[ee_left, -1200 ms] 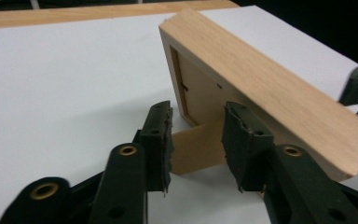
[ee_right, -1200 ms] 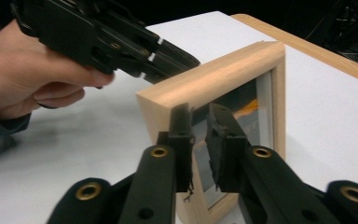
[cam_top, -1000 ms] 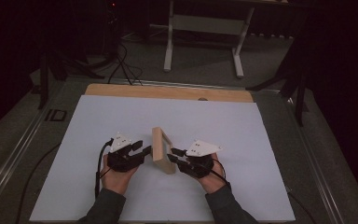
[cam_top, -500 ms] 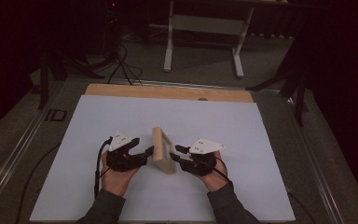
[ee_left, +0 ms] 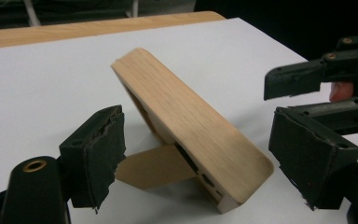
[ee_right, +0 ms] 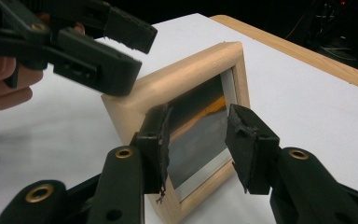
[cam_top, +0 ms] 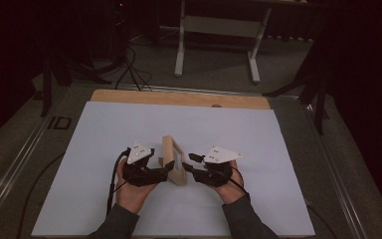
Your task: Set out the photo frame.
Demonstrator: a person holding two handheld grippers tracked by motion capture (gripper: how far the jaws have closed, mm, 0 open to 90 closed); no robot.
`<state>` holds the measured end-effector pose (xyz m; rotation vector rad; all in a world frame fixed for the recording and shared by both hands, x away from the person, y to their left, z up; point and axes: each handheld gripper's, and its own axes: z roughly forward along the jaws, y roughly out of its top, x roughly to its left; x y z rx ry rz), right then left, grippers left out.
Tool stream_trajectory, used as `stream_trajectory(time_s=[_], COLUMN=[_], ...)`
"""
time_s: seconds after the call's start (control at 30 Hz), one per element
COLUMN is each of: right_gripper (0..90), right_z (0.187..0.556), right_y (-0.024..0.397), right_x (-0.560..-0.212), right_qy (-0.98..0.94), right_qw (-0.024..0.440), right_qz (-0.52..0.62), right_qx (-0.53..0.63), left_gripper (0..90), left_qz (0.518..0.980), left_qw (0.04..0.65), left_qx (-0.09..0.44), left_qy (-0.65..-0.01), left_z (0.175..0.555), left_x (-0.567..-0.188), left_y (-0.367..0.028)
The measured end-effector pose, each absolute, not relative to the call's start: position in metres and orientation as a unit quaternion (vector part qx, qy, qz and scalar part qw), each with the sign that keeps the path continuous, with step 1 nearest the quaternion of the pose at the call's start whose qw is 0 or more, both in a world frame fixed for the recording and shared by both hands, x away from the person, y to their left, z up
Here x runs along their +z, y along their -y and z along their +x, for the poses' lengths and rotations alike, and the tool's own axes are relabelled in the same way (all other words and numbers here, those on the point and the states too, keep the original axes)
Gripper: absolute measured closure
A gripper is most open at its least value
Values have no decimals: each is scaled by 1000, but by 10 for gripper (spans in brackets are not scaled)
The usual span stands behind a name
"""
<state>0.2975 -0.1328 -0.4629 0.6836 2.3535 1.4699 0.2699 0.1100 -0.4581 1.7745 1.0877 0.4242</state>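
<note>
So your picture frame (cam_top: 173, 160) stands propped on the white sheet (cam_top: 94, 139).
Both your left gripper (cam_top: 166, 170) and right gripper (cam_top: 189, 163) have just been opening, jaws apart, nothing clamped.

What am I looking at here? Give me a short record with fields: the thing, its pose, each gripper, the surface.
thing: wooden photo frame with a picture behind glass
pose: standing tilted on its back stand, on the white sheet
left gripper: open, jaws just opened, beside the frame's back, not pressing it
right gripper: open, jaws just opened, in front of the glass, pads clear of the frame
hands: one hand holds each gripper
surface: white sheet over a wooden table
</note>
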Motion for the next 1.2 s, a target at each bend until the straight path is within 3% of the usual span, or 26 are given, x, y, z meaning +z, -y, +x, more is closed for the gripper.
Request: stream_trajectory(time_s=[0.77, 0.97, 1.2], right_gripper=[547, 547, 547], right_z=[299, 299, 299], right_y=[137, 137, 138], right_x=[-461, -460, -460], right_qy=[-811, -812, -811], right_qw=[148, 151, 152], right_qz=[241, 241, 242], right_qx=[512, 510, 510], left_gripper=[227, 306, 336], left_qz=[743, 745, 745], left_qw=[465, 469, 472], left_qx=[144, 135, 125], left_qy=[-459, -455, -455], left_z=[278, 279, 280], left_x=[-474, -475, -476], left_y=[-94, -94, -95])
